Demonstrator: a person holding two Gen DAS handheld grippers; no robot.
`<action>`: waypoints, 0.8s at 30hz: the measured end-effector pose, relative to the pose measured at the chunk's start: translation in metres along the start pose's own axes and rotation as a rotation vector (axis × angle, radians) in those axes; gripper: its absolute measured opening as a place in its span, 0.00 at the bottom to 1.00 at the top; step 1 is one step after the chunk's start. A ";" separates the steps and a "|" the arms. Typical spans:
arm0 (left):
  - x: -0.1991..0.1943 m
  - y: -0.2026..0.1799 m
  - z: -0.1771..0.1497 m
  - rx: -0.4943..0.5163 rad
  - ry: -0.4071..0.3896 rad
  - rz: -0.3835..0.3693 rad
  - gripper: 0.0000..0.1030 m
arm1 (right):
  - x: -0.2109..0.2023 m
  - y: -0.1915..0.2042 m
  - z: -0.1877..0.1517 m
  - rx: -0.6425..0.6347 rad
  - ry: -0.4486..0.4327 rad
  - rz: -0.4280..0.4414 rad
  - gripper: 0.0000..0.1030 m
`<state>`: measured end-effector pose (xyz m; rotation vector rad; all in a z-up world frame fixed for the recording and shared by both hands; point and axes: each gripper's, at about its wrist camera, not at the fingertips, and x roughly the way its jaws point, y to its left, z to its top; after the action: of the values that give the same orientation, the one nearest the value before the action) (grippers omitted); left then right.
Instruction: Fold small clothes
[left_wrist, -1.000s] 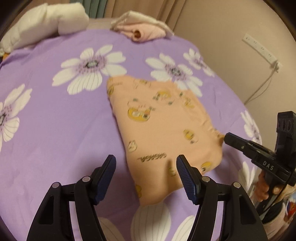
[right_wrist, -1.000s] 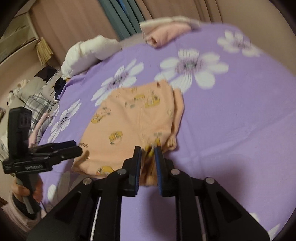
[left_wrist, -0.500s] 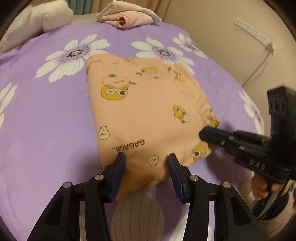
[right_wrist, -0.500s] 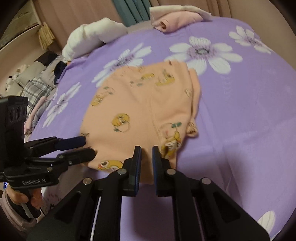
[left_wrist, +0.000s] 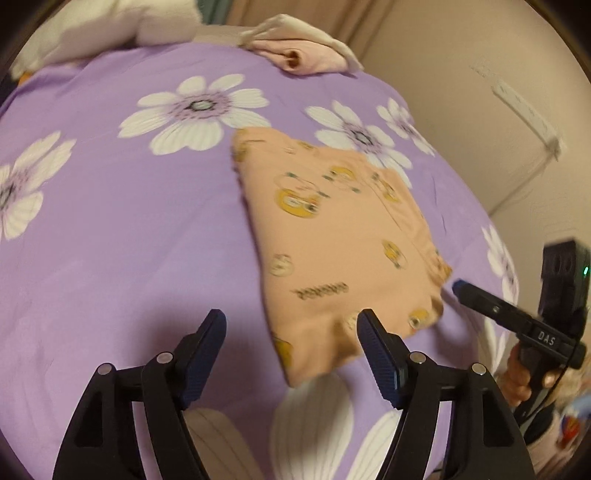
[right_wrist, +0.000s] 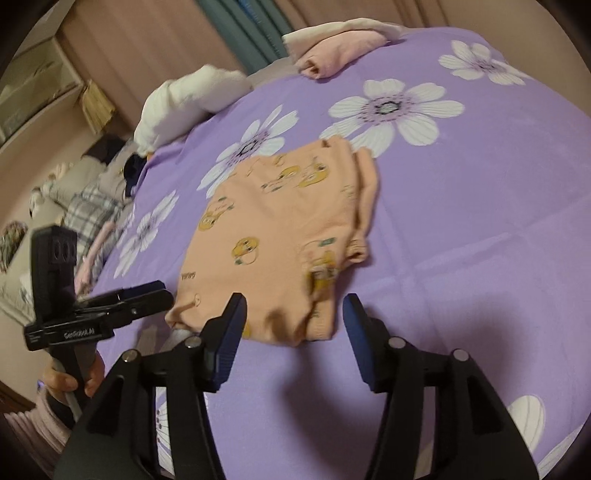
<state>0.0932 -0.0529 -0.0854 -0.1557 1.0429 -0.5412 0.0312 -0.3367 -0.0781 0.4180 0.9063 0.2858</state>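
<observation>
Left wrist view first: the peach garment (left_wrist: 343, 254) lies flat on the purple floral bedspread (left_wrist: 122, 236), folded into a rough oblong whose long axis runs from the near right corner away toward the upper left, its printed lettering upside down from here. The left gripper (left_wrist: 291, 354) hangs above the sheet with its jaws spread wide and nothing between them, the right-hand finger (left_wrist: 376, 354) over the garment's near hem. Off to the right, the right gripper (left_wrist: 480, 295) points its tip at the garment's near right corner, apart from the cloth. At the far edge of the bed sits a folded pink and white pile (left_wrist: 306, 55). Over to the right wrist view: the same garment (right_wrist: 280, 236) stretches away from the camera, hem nearest, narrow end far, a sleeve folded along its right side. The right gripper (right_wrist: 293, 328) is released, fingers wide apart, empty, just short of the hem. At left, the left gripper (right_wrist: 144, 299) sits just beside the garment's near left corner. A white pillow (right_wrist: 184, 99) rests beyond.
</observation>
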 end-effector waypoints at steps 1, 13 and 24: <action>0.001 0.005 0.002 -0.023 0.002 -0.010 0.70 | -0.001 -0.005 0.002 0.025 -0.005 0.013 0.58; 0.032 0.026 0.034 -0.205 0.054 -0.246 0.70 | 0.035 -0.052 0.037 0.255 0.021 0.133 0.68; 0.060 0.023 0.053 -0.213 0.074 -0.277 0.70 | 0.063 -0.051 0.060 0.200 0.057 0.160 0.67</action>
<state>0.1699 -0.0699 -0.1140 -0.4766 1.1580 -0.6889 0.1195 -0.3696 -0.1128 0.6722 0.9622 0.3562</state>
